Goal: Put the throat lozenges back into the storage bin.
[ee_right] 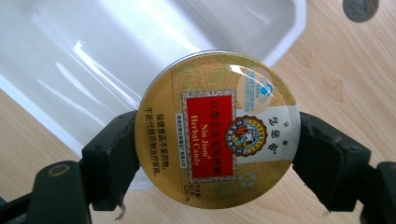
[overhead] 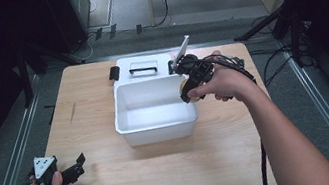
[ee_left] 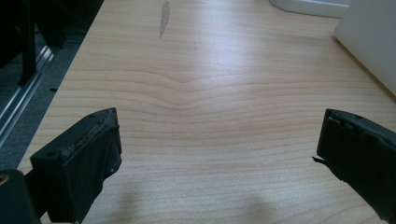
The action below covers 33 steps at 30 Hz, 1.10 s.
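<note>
A round gold candy tin (ee_right: 217,128) with a red label is clamped between the jaws of my right gripper (ee_right: 217,154), held flat just above the rim of a white plastic bin (ee_right: 116,60). From above, that right gripper (overhead: 191,88) hovers at the right edge of the bin (overhead: 157,124), the tin (overhead: 185,85) peeking out beside it. My left gripper (overhead: 76,169) rests low at the table's front left corner, open, with bare wood between its wide-apart fingers (ee_left: 81,161).
The bin's white lid (overhead: 143,66) with a black handle lies flat behind the bin. A white card (overhead: 183,49) sticks up near the right gripper. A grey scuff (ee_left: 163,18) marks the wooden table (overhead: 116,181). Cables run along the floor at right.
</note>
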{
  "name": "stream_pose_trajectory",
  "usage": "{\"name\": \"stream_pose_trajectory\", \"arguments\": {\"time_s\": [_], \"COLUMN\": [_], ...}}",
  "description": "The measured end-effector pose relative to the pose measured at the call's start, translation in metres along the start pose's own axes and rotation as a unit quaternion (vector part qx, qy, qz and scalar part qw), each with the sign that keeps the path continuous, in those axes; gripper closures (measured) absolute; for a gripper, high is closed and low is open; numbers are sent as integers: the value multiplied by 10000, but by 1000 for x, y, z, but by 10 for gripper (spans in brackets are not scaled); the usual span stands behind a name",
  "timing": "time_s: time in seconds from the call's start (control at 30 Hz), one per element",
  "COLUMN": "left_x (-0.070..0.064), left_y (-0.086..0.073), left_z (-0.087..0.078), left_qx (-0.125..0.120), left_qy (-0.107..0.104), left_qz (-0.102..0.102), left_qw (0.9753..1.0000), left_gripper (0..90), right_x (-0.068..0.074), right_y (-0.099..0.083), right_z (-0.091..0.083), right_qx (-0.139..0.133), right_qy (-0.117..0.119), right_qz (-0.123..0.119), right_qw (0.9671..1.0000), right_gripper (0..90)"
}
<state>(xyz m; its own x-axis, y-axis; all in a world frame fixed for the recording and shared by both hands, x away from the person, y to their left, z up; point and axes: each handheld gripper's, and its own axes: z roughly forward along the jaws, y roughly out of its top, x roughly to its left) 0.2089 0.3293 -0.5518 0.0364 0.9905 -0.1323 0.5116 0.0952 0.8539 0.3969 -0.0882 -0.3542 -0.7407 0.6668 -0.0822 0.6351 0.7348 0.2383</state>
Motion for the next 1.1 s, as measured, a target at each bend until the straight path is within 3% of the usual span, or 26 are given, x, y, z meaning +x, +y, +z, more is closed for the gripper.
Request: {"name": "stream_pose_trajectory", "arguments": {"time_s": [0.4,1.1], "left_x": [0,1], "left_y": [0,0], "left_z": [0,0], "left_qx": [2,-9], "left_qy": [-16,-21], "left_qz": [-25,-48], "left_qw": [10000,10000], "left_gripper": [1,1], "right_x": [16,19], "right_y": [16,21], "right_z": [17,42], "right_qx": [-4,-4], "right_qy": [68,145], "right_qz": [-628,-1230], "right_qw": [9980,9923], "right_gripper": [207,206]}}
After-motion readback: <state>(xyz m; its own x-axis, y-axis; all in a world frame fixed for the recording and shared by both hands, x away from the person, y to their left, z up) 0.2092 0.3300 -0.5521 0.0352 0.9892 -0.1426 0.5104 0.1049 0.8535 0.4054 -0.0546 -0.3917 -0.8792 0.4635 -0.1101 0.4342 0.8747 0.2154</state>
